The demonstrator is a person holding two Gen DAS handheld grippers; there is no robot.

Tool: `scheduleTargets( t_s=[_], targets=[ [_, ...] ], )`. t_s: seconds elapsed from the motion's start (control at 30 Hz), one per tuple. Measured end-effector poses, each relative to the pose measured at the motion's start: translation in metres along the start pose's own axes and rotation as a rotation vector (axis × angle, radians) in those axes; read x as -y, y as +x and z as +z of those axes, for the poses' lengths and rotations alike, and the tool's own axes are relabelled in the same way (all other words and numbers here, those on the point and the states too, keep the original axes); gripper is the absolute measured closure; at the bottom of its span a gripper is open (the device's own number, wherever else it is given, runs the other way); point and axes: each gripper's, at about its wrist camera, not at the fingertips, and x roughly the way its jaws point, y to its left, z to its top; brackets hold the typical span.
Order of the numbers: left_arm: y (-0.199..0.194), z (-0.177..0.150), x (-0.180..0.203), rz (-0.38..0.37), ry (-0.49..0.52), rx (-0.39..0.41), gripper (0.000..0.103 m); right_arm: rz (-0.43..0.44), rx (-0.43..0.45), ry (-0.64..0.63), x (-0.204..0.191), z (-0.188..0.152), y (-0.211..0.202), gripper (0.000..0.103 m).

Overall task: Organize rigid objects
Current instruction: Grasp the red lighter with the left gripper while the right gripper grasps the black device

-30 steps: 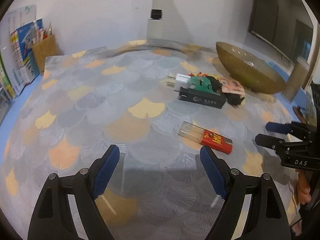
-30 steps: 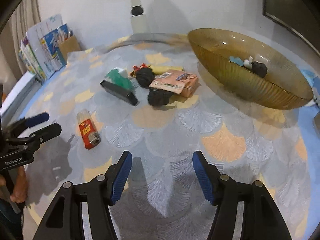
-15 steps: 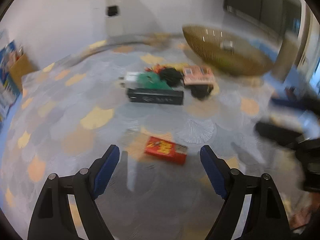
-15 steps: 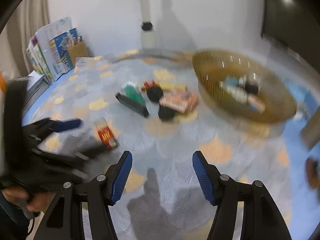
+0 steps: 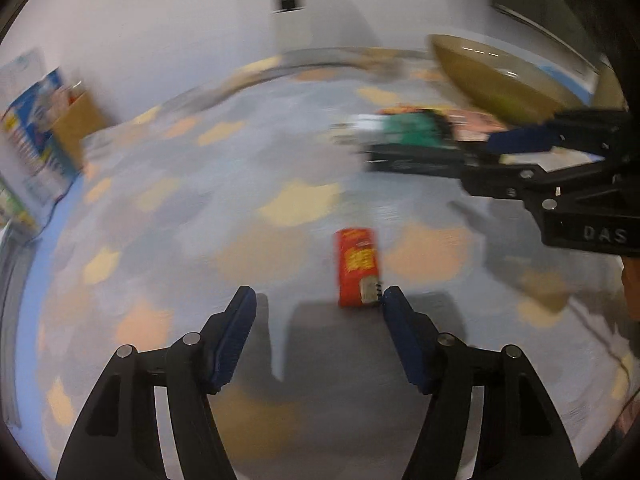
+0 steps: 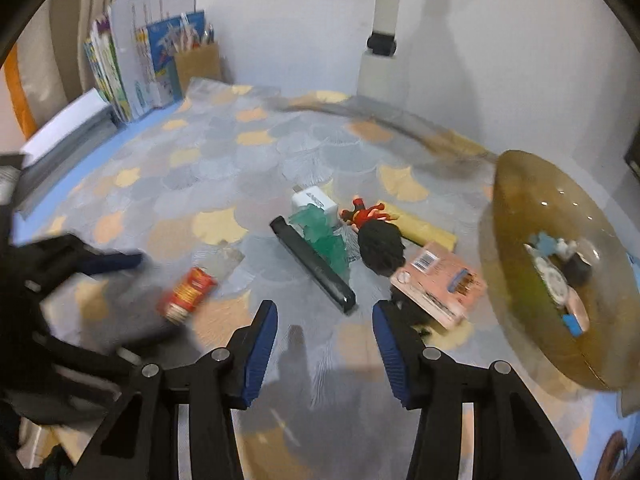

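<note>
Left wrist view: both closing hand-held grippers (image 5: pixel 316 300) (image 6: pixel 324 312) grasp nothing above red boxy lighter (image 5: pixel 357 266) on scale-patterned cloth (image 5: pixel 240 200).

Your left gripper (image 5: pixel 316 306) and right gripper (image 6: pixel 325 322) are matte black frames with silver round-head screws and ribbed dark-blue pads (image 6: pixel 262 340). White letters "DAS" mark the right gripper's side in the left wrist view.
</note>
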Motion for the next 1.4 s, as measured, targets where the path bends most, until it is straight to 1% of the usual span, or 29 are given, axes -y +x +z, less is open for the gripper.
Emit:
scheduleTargets(
  t_s=[0.07, 0.1, 0.13, 0.17, 0.2, 0.23, 0.27, 0.3, 0.37, 0.47, 0.53, 0.57, 0.6, 0.63, 0.67, 0.73, 0.77, 0.8, 0.83, 0.87, 0.9, 0.93, 1.0, 1.07, 1.13, 1.2, 1.23, 1.33, 1.4],
  targets=[
    [0.001, -0.002, -0.017, -0.014, -0.032, -0.013, 0.04, 0.015, -0.021, 0.009, 0.001, 0.004, 0.018, 0.055],
    [0.001, -0.003, -0.021, -0.023, -0.041, -0.016, 0.04, 0.018, -0.029, 0.015, 0.002, 0.006, 0.024, 0.057],
    [0.0, -0.004, -0.024, -0.032, -0.045, -0.013, 0.04, 0.019, -0.035, 0.017, 0.003, 0.006, 0.028, 0.063],
    [-0.001, -0.004, -0.025, -0.04, -0.049, -0.003, 0.04, 0.021, -0.044, 0.019, 0.004, 0.006, 0.033, 0.067],
    [-0.002, -0.005, -0.024, -0.053, -0.051, 0.004, 0.04, 0.021, -0.047, 0.017, 0.003, 0.006, 0.037, 0.073],
    [-0.003, -0.004, -0.022, -0.072, -0.049, 0.01, 0.039, 0.033, -0.04, 0.015, 0.003, 0.006, 0.037, 0.084],
    [-0.003, -0.002, -0.019, -0.089, -0.042, 0.018, 0.039, 0.057, -0.036, 0.016, 0.003, 0.006, 0.037, 0.087],
    [-0.004, -0.001, -0.015, -0.093, -0.031, 0.026, 0.039, 0.094, -0.041, 0.029, 0.004, 0.005, 0.035, 0.089],
    [0.0, 0.006, -0.007, -0.093, -0.002, 0.035, 0.039, 0.132, -0.043, 0.052, 0.003, 0.002, 0.031, 0.091],
    [0.011, 0.016, 0.001, -0.118, 0.015, 0.012, 0.039, 0.18, -0.063, 0.113, 0.004, -0.012, 0.019, 0.091],
    [0.016, 0.02, 0.006, -0.143, 0.022, 0.002, 0.041, 0.214, -0.082, 0.18, 0.008, -0.029, 0.008, 0.091],
    [0.019, 0.022, 0.01, -0.146, 0.029, -0.001, 0.045, 0.234, -0.092, 0.223, 0.011, -0.04, 0.001, 0.091],
    [0.019, 0.023, 0.014, -0.146, 0.041, 0.005, 0.052, 0.249, -0.099, 0.257, 0.013, -0.049, -0.004, 0.091],
    [0.018, 0.023, 0.017, -0.16, 0.047, 0.012, 0.068, 0.256, -0.101, 0.279, 0.014, -0.055, -0.007, 0.091],
    [0.017, 0.023, 0.022, -0.174, 0.055, 0.016, 0.082, 0.271, -0.105, 0.311, 0.016, -0.063, -0.012, 0.091],
    [0.017, 0.021, 0.027, -0.167, 0.049, 0.016, 0.083, 0.299, -0.114, 0.346, 0.017, -0.075, -0.021, 0.091],
    [0.016, 0.02, 0.027, -0.162, 0.037, 0.019, 0.083, 0.298, -0.119, 0.346, 0.016, -0.078, -0.024, 0.091],
    [0.015, 0.019, 0.025, -0.162, 0.019, 0.021, 0.083, 0.283, -0.123, 0.336, 0.015, -0.08, -0.027, 0.088],
    [0.013, 0.016, 0.022, -0.166, -0.005, 0.024, 0.083, 0.262, -0.126, 0.326, 0.014, -0.08, -0.029, 0.083],
    [0.012, 0.013, 0.018, -0.173, -0.034, 0.029, 0.083, 0.224, -0.127, 0.311, 0.014, -0.079, -0.032, 0.08],
    [0.011, 0.011, 0.014, -0.183, -0.055, 0.034, 0.083, 0.196, -0.124, 0.299, 0.013, -0.079, -0.033, 0.074],
    [0.009, 0.008, 0.011, -0.19, -0.072, 0.038, 0.083, 0.154, -0.114, 0.275, 0.011, -0.077, -0.036, 0.072],
    [0.008, 0.007, 0.009, -0.191, -0.081, 0.041, 0.083, 0.13, -0.108, 0.254, 0.012, -0.076, -0.036, 0.072],
    [0.008, 0.007, 0.012, -0.186, -0.068, 0.044, 0.083, 0.132, -0.115, 0.249, 0.01, -0.075, -0.03, 0.071],
    [0.008, 0.007, 0.014, -0.179, -0.058, 0.048, 0.082, 0.101, -0.098, 0.23, 0.006, -0.072, -0.027, 0.071],
    [0.008, 0.007, 0.013, -0.196, -0.054, 0.049, 0.075, 0.065, -0.089, 0.206, 0.0, -0.07, -0.025, 0.071],
    [0.007, 0.006, 0.014, -0.21, -0.051, 0.049, 0.07, 0.038, -0.082, 0.191, -0.003, -0.069, -0.024, 0.071],
    [0.007, 0.007, 0.016, -0.198, -0.037, 0.048, 0.07, -0.023, -0.062, 0.15, -0.009, -0.069, -0.023, 0.071],
    [0.008, 0.007, 0.018, -0.185, -0.028, 0.047, 0.07, -0.024, -0.04, 0.154, -0.01, -0.07, -0.023, 0.071]
  ],
)
